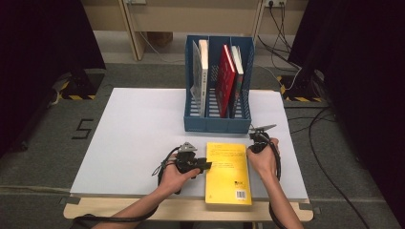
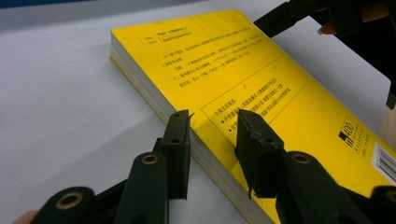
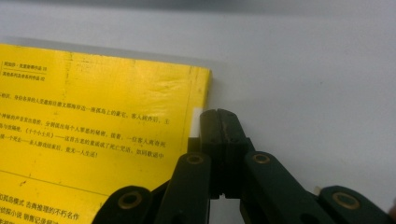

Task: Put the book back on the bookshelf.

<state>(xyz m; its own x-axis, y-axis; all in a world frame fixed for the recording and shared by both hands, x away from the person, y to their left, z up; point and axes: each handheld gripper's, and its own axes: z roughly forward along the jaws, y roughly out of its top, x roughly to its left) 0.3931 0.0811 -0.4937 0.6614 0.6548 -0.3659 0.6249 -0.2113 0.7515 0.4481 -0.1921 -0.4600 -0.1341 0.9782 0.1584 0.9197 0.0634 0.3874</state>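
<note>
Left hand-held gripper: half-wide, its jaws straddling the long left edge of the yellow book, one pad low beside the page block, the other over the cover. The pads do not press yet, so nothing is held.
Risk at the left edge: the lower jaw looks to sit at the counter rather than under the book; if it closes from here, I judge it could pinch only the cover and top pages and fan the block open, or push the book sideways.
Yellow book: lies flat, back cover up, at the near edge of the counter between the two hands, its near end slightly overhanging the white surface, in front of the blue file rack.
Risk for the book: a sideways shove from the left would slide it unless the right side blocks it; a pull toward the person could tip it off the near edge.
Right hand-held gripper: jaws fully together, empty, tips touching or just beside the book's right edge near its far corner.
Risk at the right edge: as a stop it bears on one small spot far from the left grip, so the book may pivot round it rather than lift.
</note>
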